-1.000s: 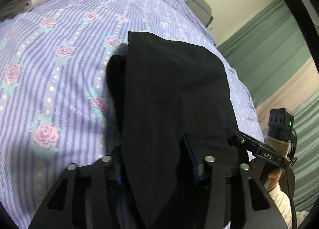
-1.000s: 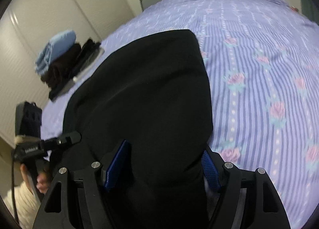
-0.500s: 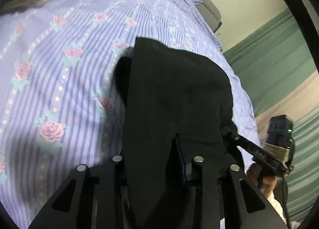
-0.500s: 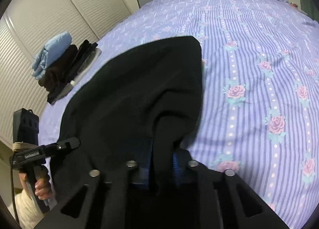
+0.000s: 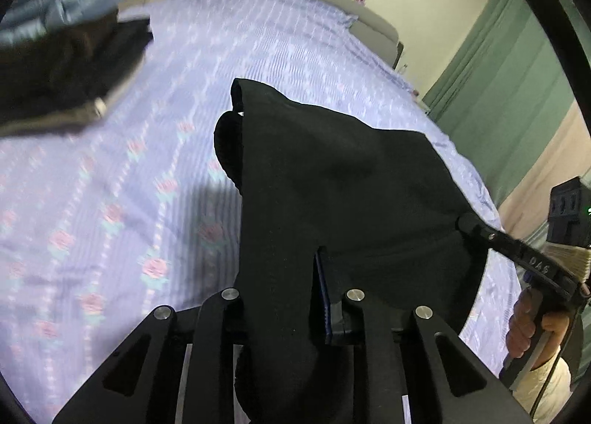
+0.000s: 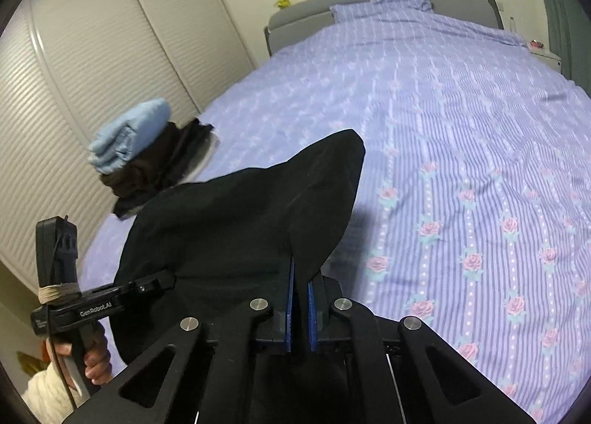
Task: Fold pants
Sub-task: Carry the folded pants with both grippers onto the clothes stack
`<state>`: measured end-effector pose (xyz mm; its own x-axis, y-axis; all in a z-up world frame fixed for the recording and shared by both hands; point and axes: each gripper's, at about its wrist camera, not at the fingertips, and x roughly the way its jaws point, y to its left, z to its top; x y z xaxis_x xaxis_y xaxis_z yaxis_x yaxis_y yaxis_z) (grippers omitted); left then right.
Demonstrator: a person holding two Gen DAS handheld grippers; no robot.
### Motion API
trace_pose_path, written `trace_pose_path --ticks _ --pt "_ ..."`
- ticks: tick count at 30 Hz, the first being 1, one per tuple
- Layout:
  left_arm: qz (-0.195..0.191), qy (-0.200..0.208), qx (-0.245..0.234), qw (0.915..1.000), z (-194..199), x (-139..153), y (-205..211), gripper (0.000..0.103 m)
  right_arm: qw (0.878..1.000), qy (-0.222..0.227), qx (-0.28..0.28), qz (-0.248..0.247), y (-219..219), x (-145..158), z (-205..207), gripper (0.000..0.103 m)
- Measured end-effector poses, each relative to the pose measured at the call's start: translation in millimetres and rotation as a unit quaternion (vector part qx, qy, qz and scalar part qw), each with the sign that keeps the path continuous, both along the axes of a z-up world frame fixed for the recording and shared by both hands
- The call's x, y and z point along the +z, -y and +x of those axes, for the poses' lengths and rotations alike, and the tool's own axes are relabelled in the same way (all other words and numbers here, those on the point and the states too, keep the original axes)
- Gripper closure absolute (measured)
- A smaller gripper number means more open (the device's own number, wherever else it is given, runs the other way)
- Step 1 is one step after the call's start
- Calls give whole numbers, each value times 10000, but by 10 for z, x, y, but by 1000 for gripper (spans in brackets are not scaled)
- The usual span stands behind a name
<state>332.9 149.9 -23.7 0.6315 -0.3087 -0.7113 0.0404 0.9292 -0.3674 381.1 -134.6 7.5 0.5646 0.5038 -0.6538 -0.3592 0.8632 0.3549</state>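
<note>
Now the black pants (image 6: 258, 217) hang higher off the striped floral bedspread (image 6: 461, 150) than half a second ago. My right gripper (image 6: 300, 307) stays clamped on one edge, my left gripper (image 5: 284, 298) on another, fabric stretched between. Both hands are raised; a folded clothes stack (image 6: 144, 158) lies beyond.

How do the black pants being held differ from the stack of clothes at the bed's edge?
The black pants hang lifted between the right claw and left claw; the stack of clothes rests on the bed. The pants are one dark piece; the stack is layered, light blue on top. Both are fabric.
</note>
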Motion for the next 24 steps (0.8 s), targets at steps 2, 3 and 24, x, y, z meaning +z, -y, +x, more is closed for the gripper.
trace_pose_path --ticks 2,3,24 --pt "33 56 55 10000 -84 158 -56 81 9999 59 26 109 -78 97 -77 96" --pt "99 105 78 9999 -107 238 -54 81 9997 62 45 219 -105 147 -123 96" --pt "762 858 646 9913 -367 1827 -1357 81 9889 836 740 976 -1577 1456 -123 97"
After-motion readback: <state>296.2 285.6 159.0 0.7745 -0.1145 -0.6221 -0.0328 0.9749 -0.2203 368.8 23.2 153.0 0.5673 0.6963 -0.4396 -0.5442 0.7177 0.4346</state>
